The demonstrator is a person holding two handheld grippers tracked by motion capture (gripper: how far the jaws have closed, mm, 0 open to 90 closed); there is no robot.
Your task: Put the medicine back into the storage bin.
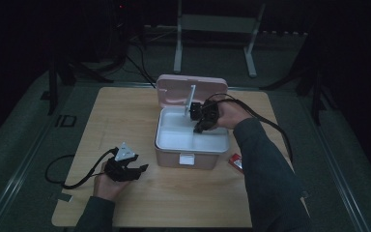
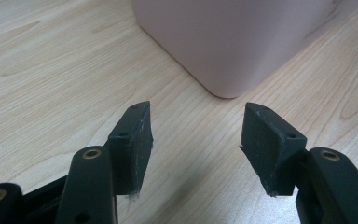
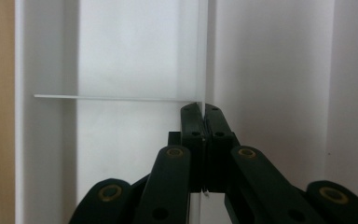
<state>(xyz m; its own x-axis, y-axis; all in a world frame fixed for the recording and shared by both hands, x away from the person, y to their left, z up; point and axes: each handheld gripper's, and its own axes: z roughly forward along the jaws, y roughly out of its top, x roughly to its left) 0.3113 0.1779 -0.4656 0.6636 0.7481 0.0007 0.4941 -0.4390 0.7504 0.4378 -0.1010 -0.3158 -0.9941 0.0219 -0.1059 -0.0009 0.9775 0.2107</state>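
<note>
A pink box [image 1: 193,162] stands open in the middle of the wooden table, its lid [image 1: 174,89] tipped back and a white tray [image 1: 174,137] inside. My right gripper [image 1: 199,126] reaches down into the tray from the right. In the right gripper view its jaws [image 3: 203,109] are shut on a thin white divider [image 3: 203,56] that stands on edge in the tray. My left gripper [image 1: 142,170] rests low over the table left of the box, open with nothing between its jaws [image 2: 196,140]. Just ahead of it is the box's rounded pink corner [image 2: 223,46].
A small red item [image 1: 236,162] lies on the table by the box's front right corner, under the right sleeve. Cables trail from both grippers across the tabletop [image 1: 125,116]. A white metal frame [image 1: 217,24] stands on the floor beyond the table.
</note>
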